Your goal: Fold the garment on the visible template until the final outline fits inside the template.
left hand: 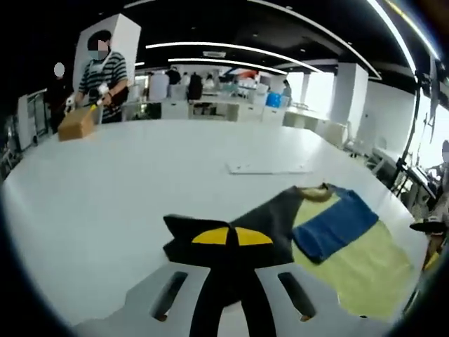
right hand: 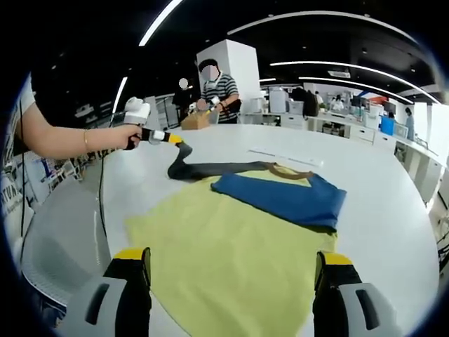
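One fold still missing | I am holding the dark sleeve (left hand: 231, 232) of the blue folded garment (right hand: 284, 198) in my left gripper (left hand: 231, 237), pulled off the yellow cloth template (right hand: 231, 260) | right gripper (right hand: 231, 270) is hovering wide open.

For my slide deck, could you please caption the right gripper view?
Left gripper shut on the garment's dark sleeve over the yellow template; right gripper open.

Open-plan office, strip ceiling lights (left hand: 231, 48), white desks (left hand: 210, 109), big white table (left hand: 140, 182)
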